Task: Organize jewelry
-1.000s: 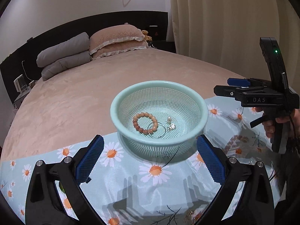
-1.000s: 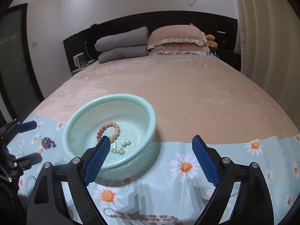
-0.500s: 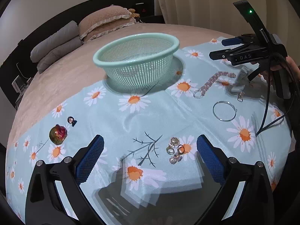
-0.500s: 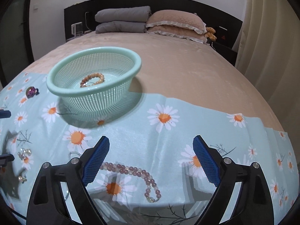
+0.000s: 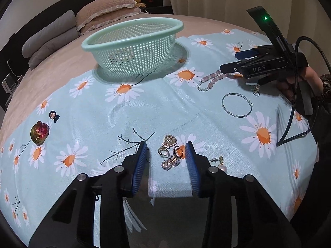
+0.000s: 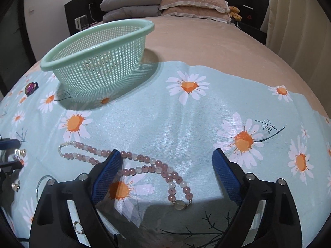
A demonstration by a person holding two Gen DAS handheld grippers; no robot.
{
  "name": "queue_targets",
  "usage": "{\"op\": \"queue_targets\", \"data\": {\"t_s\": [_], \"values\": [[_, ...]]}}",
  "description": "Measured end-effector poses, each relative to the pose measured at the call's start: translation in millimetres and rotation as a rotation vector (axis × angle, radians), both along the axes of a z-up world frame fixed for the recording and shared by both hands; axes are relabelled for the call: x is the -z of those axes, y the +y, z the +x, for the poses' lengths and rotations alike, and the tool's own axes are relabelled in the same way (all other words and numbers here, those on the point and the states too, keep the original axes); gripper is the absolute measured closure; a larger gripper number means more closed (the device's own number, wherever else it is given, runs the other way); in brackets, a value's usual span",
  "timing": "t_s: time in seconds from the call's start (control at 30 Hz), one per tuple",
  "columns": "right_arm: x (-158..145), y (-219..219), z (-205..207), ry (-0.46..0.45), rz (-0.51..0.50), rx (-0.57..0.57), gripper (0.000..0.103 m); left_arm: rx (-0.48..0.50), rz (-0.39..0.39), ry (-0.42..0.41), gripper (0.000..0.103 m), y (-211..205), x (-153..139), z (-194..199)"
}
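Note:
A mint mesh basket [image 5: 132, 39] stands on the daisy cloth [image 5: 144, 103], also in the right wrist view [image 6: 97, 62]. My left gripper [image 5: 166, 153] is low over the cloth, open, its blue pads on either side of a cluster of small gold earrings [image 5: 170, 153]. A pearl earring [image 5: 220, 165] lies just right of it. My right gripper [image 6: 165, 165] is open and low over a pink bead necklace [image 6: 144, 167], which also shows in the left wrist view [image 5: 213, 79]. The right gripper [image 5: 244, 62] shows there above the necklace.
A silver hoop [image 5: 236, 104] and a small charm [image 5: 256, 90] lie near the right gripper. A round red-green brooch [image 5: 39, 132] and a small ring [image 5: 54, 116] lie at the cloth's left. Pillows [image 6: 192, 6] and folded grey quilts [image 6: 132, 8] sit at the bed's head.
Both grippers have dropped from above the basket down to the cloth. The left jaws have narrowed around the earring cluster. The right gripper has come down over the bead necklace.

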State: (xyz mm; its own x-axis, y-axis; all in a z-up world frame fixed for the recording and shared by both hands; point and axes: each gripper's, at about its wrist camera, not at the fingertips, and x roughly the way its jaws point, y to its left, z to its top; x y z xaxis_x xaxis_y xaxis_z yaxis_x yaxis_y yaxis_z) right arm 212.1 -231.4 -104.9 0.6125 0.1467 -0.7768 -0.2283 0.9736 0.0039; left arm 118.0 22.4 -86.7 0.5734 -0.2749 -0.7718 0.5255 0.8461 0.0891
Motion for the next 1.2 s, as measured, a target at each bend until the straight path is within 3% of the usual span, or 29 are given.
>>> {"op": "queue_targets", "data": {"t_s": [0.07,0.1,0.17,0.23,0.5,0.57,1.0,1.2], "values": [[-1.2,6.0,-6.0,-0.002,0.001,-0.043,0.048,-0.007,0.001,0.008,0.070,0.6,-1.3,-1.0],[-1.3,8.6,-8.7,-0.003,0.001,-0.064,0.055,-0.007,0.002,0.010,0.073,0.9,-1.8,-2.4],[-1.8,13.9,-13.6,-0.004,0.001,-0.099,0.078,-0.004,-0.002,0.020,0.085,1.7,-2.9,-4.8],[-4.3,17.7,-16.1,-0.007,0.004,-0.115,0.092,-0.006,-0.002,0.026,0.088,2.6,-3.7,-7.1],[-20.1,10.8,-25.8,-0.012,0.076,-0.113,0.093,-0.021,0.019,0.026,0.088,6.9,-12.0,-11.4],[-29.3,8.8,-26.1,-0.012,0.090,-0.126,0.097,-0.031,0.020,0.013,0.088,10.5,-17.8,-12.9],[-107.8,16.7,-30.7,-0.166,0.031,-0.171,0.097,-0.059,0.026,-0.067,0.088,18.6,-47.6,-9.2],[-153.9,25.8,-23.7,-0.236,0.002,-0.192,0.097,-0.076,0.013,-0.117,0.088,21.7,-76.0,3.2]]}}
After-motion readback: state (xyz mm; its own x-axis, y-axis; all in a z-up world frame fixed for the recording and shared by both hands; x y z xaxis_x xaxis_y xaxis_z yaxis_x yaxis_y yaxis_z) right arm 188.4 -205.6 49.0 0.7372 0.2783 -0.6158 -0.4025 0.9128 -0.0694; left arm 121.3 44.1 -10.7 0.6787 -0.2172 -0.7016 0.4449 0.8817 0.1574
